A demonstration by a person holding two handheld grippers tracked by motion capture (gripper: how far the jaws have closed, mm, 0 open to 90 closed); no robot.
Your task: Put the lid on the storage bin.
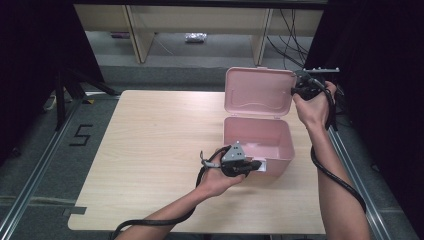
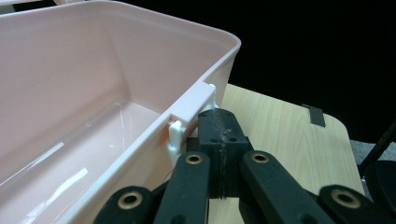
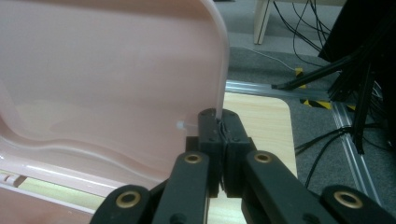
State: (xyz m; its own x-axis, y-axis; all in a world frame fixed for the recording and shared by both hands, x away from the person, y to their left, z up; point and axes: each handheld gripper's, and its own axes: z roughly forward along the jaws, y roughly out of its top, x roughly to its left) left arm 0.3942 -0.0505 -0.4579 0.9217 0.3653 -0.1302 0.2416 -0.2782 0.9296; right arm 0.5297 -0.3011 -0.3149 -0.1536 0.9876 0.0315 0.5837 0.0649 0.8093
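A pink plastic box (image 1: 260,140) stands open toward the right side of the wooden table (image 1: 150,150), its hinged lid (image 1: 258,92) raised upright at the far edge. The right gripper (image 1: 299,89), jaws pressed together, pinches the lid's right rim, apparently to keep it from dropping shut or to swing it on its hinge. At the near side, the left gripper (image 1: 256,165), jaws likewise shut with nothing seen between them, rests against the front wall just under the white latch tab (image 2: 189,114), seemingly to steady the box so it does not slide while the lid is handled. The inside of the box looks empty. Beyond the table, cables (image 1: 292,40) trail across the grey floor.
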